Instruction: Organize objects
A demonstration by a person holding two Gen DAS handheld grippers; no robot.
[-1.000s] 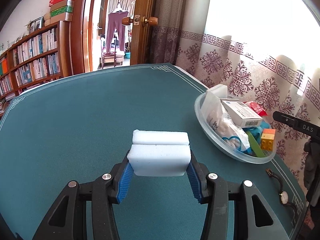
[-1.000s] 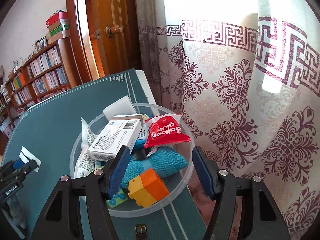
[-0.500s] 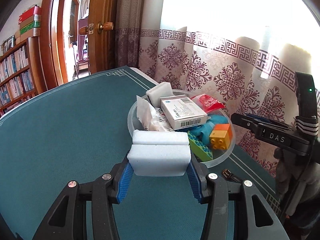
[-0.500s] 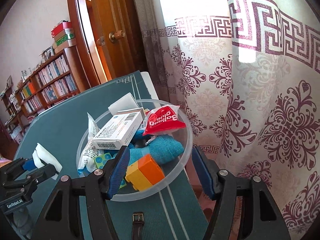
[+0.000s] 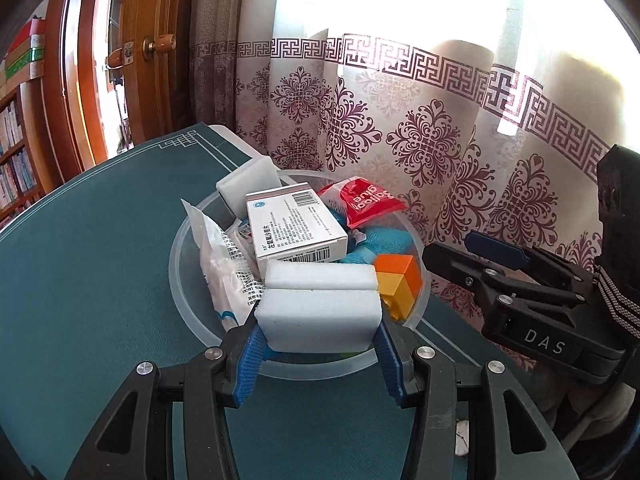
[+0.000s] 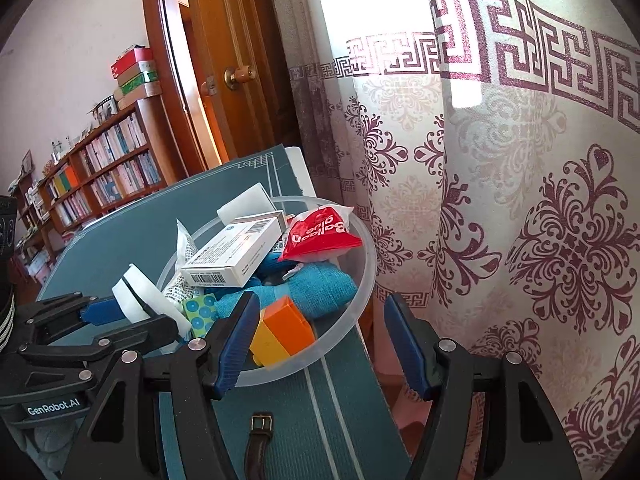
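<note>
On the green bench (image 5: 88, 300), progress reads from left to right as follows. At the left, the left hand-held gripper (image 5: 318, 354) is clamped on a white foam block (image 5: 318, 320), its 2 blue pads pressed against the block's side faces; in the right wrist view the same block (image 6: 134, 300) is carried at the bowl's left rim, and in the left wrist view it sits over the near part of the bowl, not yet released. At the centre stands the clear plastic bowl (image 5: 176, 276), already well filled: a white wrapped packet (image 5: 224, 276), a second white block (image 5: 248, 184) at the far rim, a white medicine box (image 5: 294, 226), a red sachet (image 5: 366, 202), a blue cloth (image 6: 316, 286), a patterned green piece (image 6: 202, 312) and an orange-and-yellow toy brick (image 5: 400, 286). Judged from this load, most of the sorting is complete. At the right, the right hand-held gripper (image 6: 320, 344) is partly open and holds nothing; its left finger lies against the bowl's near rim and its right finger is outside the bowl, beside the curtain (image 6: 540, 208). Remaining work: release the foam block into the bowl, then collect the brown-strapped wristwatch (image 6: 258, 440), which lies on the bench just in front of the bowl. No other loose item can be confirmed.
</note>
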